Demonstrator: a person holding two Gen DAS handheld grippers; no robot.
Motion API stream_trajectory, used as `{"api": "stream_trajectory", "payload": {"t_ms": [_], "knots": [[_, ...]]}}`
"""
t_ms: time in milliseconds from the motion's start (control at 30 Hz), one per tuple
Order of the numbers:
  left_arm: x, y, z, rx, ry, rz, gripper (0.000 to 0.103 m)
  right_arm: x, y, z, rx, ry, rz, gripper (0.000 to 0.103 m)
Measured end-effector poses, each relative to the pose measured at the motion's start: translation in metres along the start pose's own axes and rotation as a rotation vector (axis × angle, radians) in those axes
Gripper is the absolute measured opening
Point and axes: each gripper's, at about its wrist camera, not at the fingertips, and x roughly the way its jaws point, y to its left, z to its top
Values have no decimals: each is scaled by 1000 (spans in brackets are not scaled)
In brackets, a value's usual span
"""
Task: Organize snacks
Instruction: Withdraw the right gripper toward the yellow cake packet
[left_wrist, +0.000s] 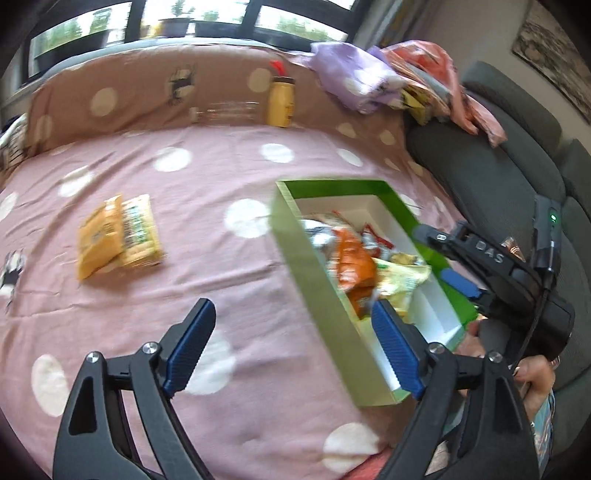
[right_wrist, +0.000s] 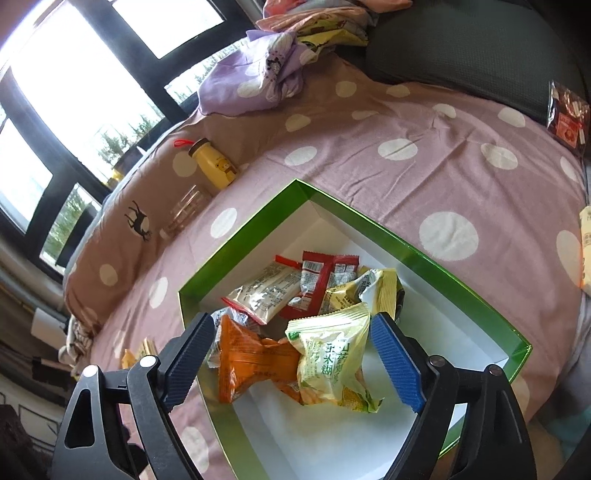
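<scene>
A green box with a white inside lies on the pink dotted sheet; it also shows in the right wrist view. It holds several snack packets: an orange one, a yellow-green one and red ones. Two yellow packets lie on the sheet to the left of the box. My left gripper is open and empty above the sheet beside the box's near wall. My right gripper is open and empty above the packets in the box; it also shows in the left wrist view.
A yellow bottle and a clear jar lie at the far edge of the bed. Purple and orange cloths are piled at the back right. A grey sofa borders the right. A dark red snack pack lies at the far right.
</scene>
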Motion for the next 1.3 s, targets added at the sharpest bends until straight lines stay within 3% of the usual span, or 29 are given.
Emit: {"api": "stream_trajectory", "payload": {"t_ms": [100, 267, 500, 700, 1067, 1200, 1300], "knots": [[-16, 32, -6, -82, -41, 59, 89, -4, 13, -3, -47, -26, 2, 87], [-33, 66, -7, -188, -71, 92, 91, -11, 41, -15, -154, -71, 24, 87], [-49, 86, -7, -221, -112, 68, 98, -10, 85, -39, -320, -88, 80, 88], [-53, 114, -8, -257, -104, 157, 98, -1, 114, -62, -428, -72, 91, 88], [-68, 171, -16, -412, -91, 298, 99, 21, 160, -100, -534, 77, 235, 88], [-71, 193, -18, -476, -81, 357, 100, 42, 182, -95, -496, 196, 243, 88], [-72, 208, -19, -523, -77, 355, 100, 58, 209, -91, -479, 262, 253, 88]]}}
